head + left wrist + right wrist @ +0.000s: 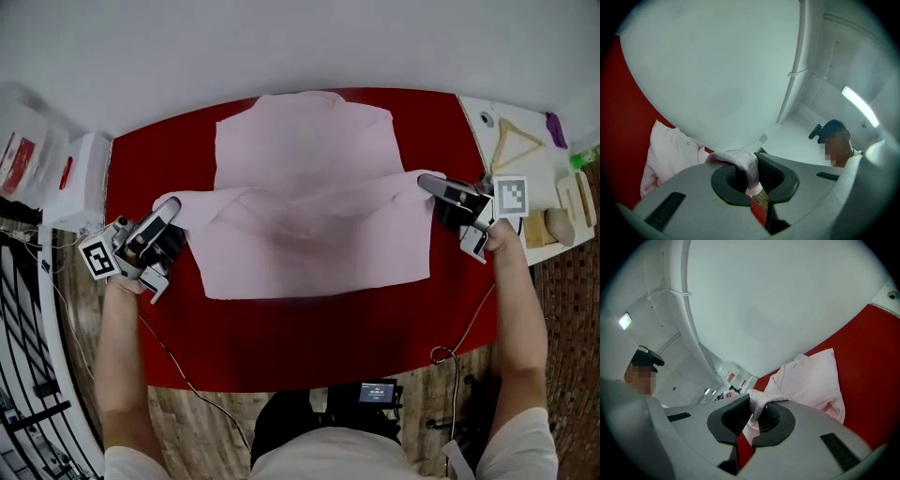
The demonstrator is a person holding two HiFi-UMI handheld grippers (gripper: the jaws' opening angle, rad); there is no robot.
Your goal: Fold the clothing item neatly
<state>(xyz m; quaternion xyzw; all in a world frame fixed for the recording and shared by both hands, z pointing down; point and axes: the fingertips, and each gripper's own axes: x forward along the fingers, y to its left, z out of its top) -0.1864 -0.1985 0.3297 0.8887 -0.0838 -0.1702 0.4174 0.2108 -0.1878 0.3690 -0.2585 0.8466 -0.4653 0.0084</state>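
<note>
A pale pink garment (309, 202) lies spread on the red tabletop (309, 337), its near part lifted and stretched between the two grippers. My left gripper (172, 208) is shut on the garment's left corner; in the left gripper view the pink cloth (743, 164) is pinched between the black pads. My right gripper (428, 182) is shut on the right corner, and the right gripper view shows a fold of cloth (761, 401) clamped in the jaws. The far half of the garment (305, 131) rests flat with a collar-like edge at the back.
A white box (80, 178) and a bag stand off the table's left end. At the right, a white side surface (530, 159) carries a wooden hanger (511, 141), a purple item and small wooden pieces. Cables hang below the table's near edge (450, 356).
</note>
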